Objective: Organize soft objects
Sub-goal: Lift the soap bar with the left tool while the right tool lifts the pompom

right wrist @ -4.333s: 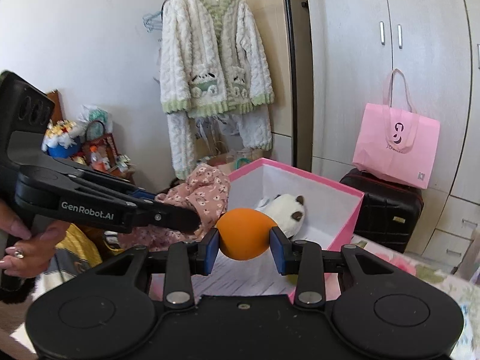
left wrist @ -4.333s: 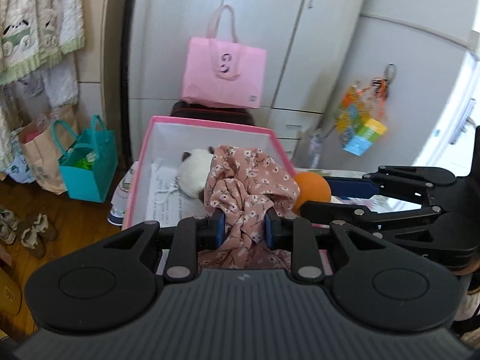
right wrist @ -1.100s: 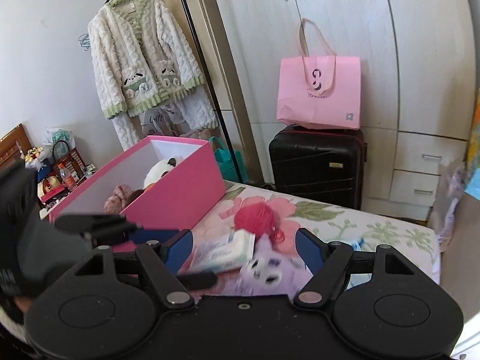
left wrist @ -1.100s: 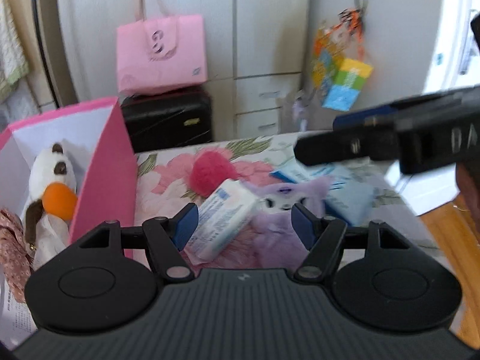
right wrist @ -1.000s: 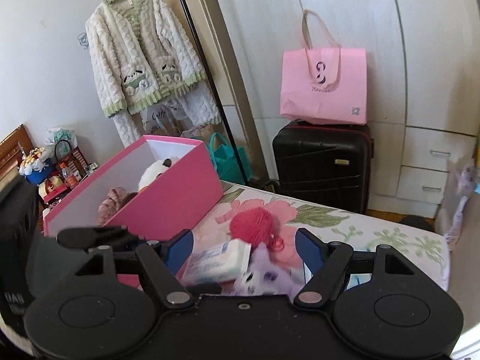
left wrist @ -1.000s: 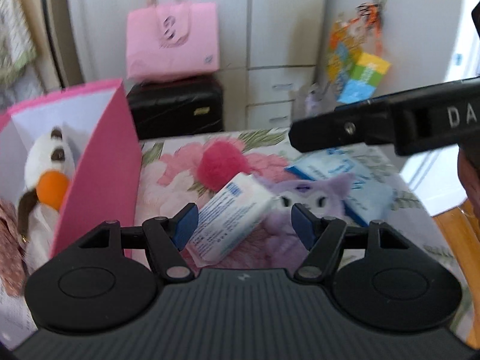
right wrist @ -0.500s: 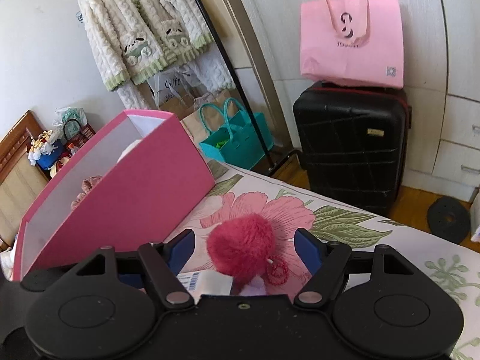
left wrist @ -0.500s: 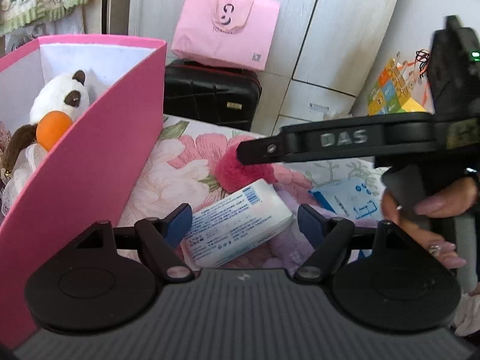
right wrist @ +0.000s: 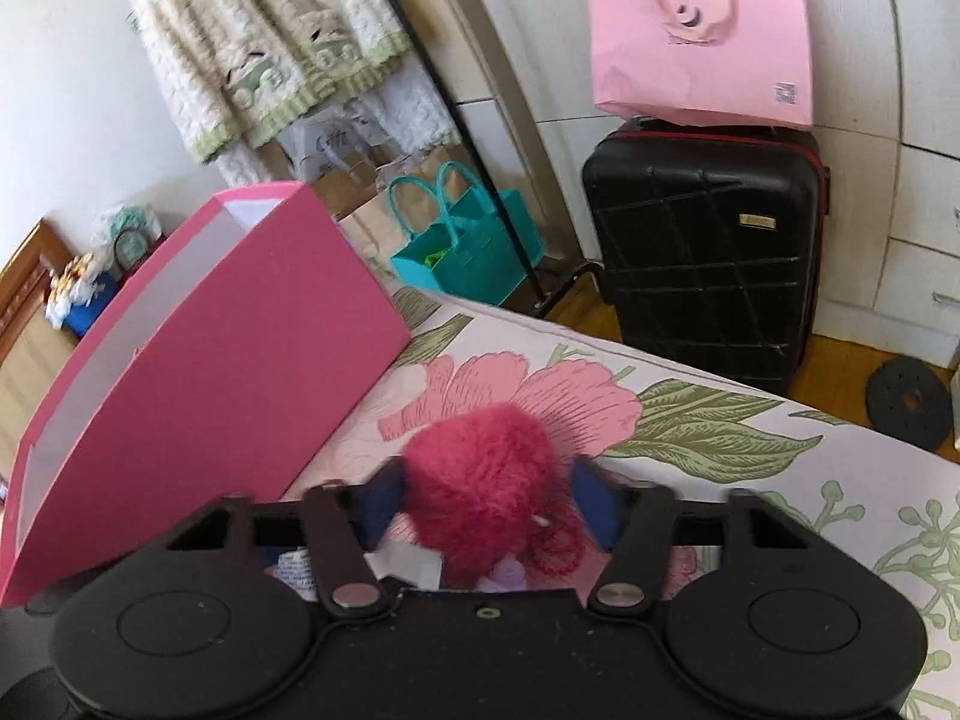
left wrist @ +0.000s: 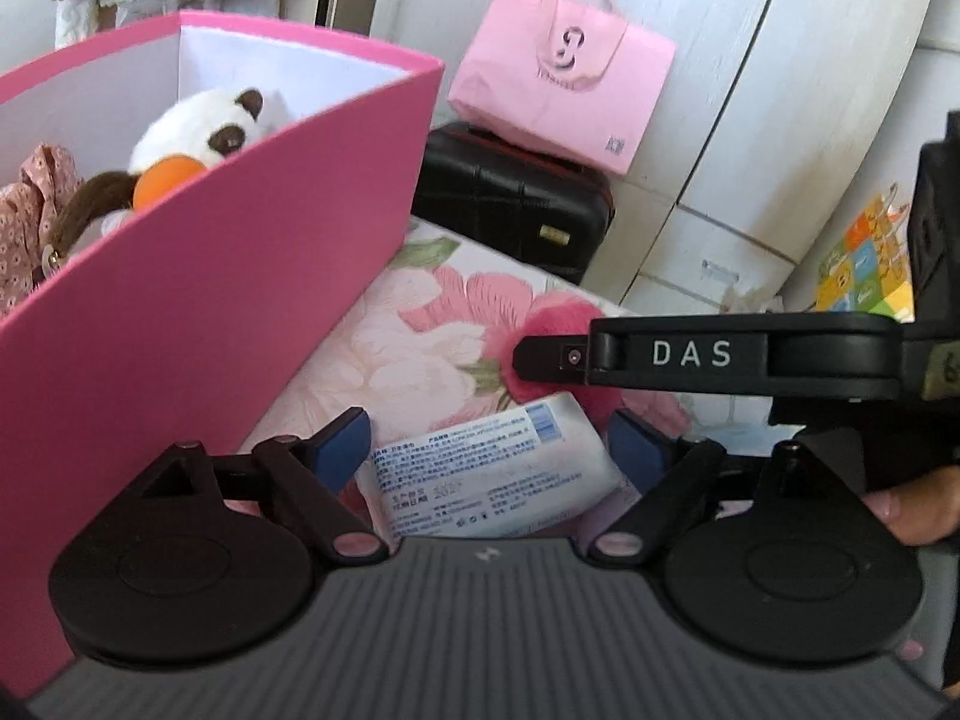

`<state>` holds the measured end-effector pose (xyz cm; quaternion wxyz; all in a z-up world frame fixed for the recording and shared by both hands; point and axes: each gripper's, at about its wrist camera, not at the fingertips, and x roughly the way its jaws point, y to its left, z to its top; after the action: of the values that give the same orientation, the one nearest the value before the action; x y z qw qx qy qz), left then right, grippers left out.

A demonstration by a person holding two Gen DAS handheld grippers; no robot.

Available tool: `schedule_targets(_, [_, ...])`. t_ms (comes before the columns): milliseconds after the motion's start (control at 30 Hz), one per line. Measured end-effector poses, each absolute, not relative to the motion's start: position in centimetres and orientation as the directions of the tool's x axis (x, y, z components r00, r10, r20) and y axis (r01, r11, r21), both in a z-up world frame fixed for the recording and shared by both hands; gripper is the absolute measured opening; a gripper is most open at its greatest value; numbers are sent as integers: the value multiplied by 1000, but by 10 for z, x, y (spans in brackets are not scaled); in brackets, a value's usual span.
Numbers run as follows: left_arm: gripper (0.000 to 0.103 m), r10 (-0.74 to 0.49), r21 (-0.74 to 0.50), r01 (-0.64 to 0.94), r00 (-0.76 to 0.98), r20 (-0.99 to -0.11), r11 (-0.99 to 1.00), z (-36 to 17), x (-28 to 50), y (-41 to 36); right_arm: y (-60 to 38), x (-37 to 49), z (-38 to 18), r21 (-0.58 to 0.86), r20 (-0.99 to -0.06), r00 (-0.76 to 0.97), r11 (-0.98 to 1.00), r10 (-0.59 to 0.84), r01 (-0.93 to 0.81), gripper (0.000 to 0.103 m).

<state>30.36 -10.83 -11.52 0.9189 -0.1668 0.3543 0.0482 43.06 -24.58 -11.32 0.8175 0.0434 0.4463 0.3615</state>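
Observation:
A pink box (left wrist: pixel 198 300) stands on the floral bed and holds a panda plush (left wrist: pixel 198 126), an orange ball (left wrist: pixel 165 174) and floral cloth (left wrist: pixel 30 228). My left gripper (left wrist: pixel 489 447) is open, its jaws on either side of a white tissue pack (left wrist: pixel 486 474). My right gripper (right wrist: pixel 489 501) has its blue pads closing around a red pompom (right wrist: pixel 486 492), touching its fur. The right gripper (left wrist: pixel 540 357) also crosses the left wrist view above the pompom (left wrist: pixel 564 324). The pink box (right wrist: pixel 210 384) stands left of the pompom.
A black suitcase (right wrist: pixel 702 258) with a pink bag (right wrist: pixel 702 30) on top stands behind the bed. A teal bag (right wrist: pixel 468 252) sits on the floor by a clothes rack with a knit cardigan (right wrist: pixel 270 36). A purple plush bit (right wrist: pixel 510 573) shows under the pompom.
Both grippers let go of the cloth and orange ball, now in the box, and swung right to the bed. The right gripper dropped onto the red pompom and narrowed; the left lowered over the tissue pack.

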Motion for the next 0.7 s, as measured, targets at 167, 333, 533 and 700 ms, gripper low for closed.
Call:
schedule_targets(167, [86, -63, -278, -173, 737, -673, 945, -121, 303, -108, -245, 422, -108, 328, -691, 393, 748, 606, -576, 48])
schedule_targets(333, [80, -70, -266, -151, 737, -672, 952, -120, 300, -108, -256, 414, -102, 350, -643, 443, 754, 625, -556, 48])
schedule_targets(533, [79, -88, -272, -136, 734, -674, 953, -118, 296, -106, -267, 398, -88, 366, -601, 487, 760, 634, -537, 48])
schedule_targets(700, [79, -99, -277, -123, 738, -667, 953, -114, 287, -106, -272, 378, -74, 364, -575, 507, 756, 642, -544, 48])
